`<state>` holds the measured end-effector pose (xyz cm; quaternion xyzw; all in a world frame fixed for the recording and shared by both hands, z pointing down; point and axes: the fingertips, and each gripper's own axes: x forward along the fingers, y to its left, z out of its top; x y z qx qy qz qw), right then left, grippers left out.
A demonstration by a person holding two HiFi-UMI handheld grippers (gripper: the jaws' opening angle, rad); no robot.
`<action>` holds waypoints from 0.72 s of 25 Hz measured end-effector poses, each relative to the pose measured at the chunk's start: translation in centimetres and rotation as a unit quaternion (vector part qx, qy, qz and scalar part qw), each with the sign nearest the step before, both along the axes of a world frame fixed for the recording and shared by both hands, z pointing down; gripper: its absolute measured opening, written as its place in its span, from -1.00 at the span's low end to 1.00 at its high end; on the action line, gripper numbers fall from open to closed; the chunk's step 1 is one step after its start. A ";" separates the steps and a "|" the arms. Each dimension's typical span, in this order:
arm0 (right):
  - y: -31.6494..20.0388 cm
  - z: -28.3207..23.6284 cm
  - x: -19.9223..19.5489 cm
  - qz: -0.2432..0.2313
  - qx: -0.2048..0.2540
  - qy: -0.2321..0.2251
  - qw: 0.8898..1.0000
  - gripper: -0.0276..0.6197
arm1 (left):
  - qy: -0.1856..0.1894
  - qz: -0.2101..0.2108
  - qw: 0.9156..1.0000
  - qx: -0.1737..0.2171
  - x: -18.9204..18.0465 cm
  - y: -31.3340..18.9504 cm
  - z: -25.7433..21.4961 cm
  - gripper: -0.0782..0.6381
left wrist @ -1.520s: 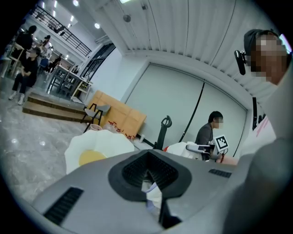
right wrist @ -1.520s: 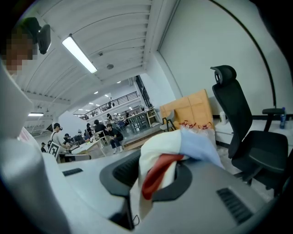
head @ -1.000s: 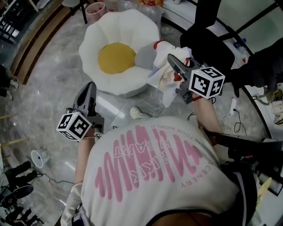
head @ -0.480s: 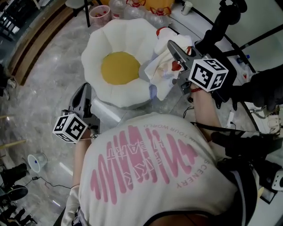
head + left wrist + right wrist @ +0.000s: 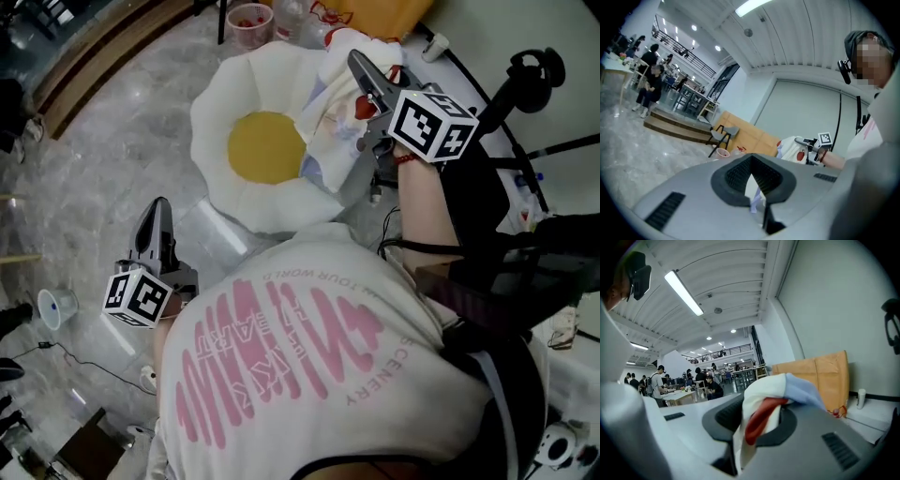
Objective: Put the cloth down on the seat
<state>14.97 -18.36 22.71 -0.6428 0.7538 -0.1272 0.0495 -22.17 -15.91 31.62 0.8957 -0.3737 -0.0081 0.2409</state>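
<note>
The right hand-held gripper [image 5: 357, 66], clamped on the cloth [image 5: 336, 127], has shifted up-frame over the seat's [image 5: 217, 108] right edge, so only lowering and release remain. The left hand-held gripper [image 5: 157, 208] hangs closed and empty.

1. Glossy grey marble floor [image 5: 103, 159]; wooden steps [image 5: 670, 129] along its edge;
2. White ribbed ceiling [image 5: 736, 268] with a strip light [image 5: 684, 292]; pale wall [image 5: 825, 301];
3. Tan panel [image 5: 820, 373] against that wall; grey chair [image 5: 723, 136]; distant tables [image 5: 677, 397].

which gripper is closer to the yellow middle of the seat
Right. The right gripper, shut on the cloth, hangs at the right rim of the seat beside the yellow middle; the left gripper is off the seat, over the floor.
</note>
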 end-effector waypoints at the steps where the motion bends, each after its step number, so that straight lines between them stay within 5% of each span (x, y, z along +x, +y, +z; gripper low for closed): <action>1: -1.2 0.3 0.1 -0.007 -0.003 0.003 1.000 -0.72 | -0.001 -0.020 1.000 -0.001 -0.6 0.0 0.0 -0.75; 7: -7.5 2.9 0.7 -0.060 -0.038 0.018 0.997 -0.72 | 0.002 -0.124 0.992 -0.017 -2.6 0.7 0.2 -0.75; 18: -14.9 17.0 2.6 -0.121 -0.168 -0.009 0.978 -0.72 | -0.045 -0.228 0.972 -0.038 0.6 4.0 0.5 -0.75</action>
